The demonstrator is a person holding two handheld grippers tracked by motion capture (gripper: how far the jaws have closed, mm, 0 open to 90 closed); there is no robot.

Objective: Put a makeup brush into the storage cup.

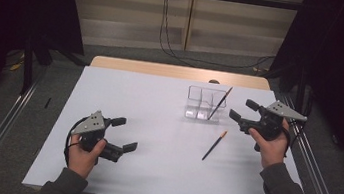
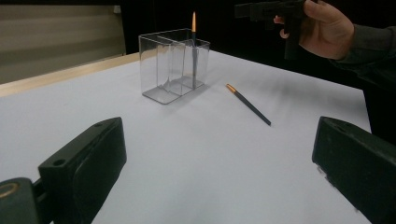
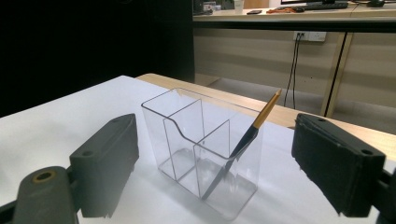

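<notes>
Jaws of right gripper (image 1: pixel 242 111) apart, empty; pencil (image 1: pixel 220 104) leans in holder (image 1: pixel 198 102), orange tip up.

Two hand-held grippers over the table (image 1: pixel 149 175), both with jaws apart.

The left hand (image 1: pixel 82 155) grips the left gripper (image 1: pixel 125 133) near the table's front left corner, the forearm coming in from the near edge and the empty jaws spread wide, pointing across the table to the right. The right hand (image 1: pixel 271 143) holds the right gripper (image 1: pixel 244 110) raised by the table's right edge, its sleeve angling in from below; its empty jaws stand open and point left.
</notes>
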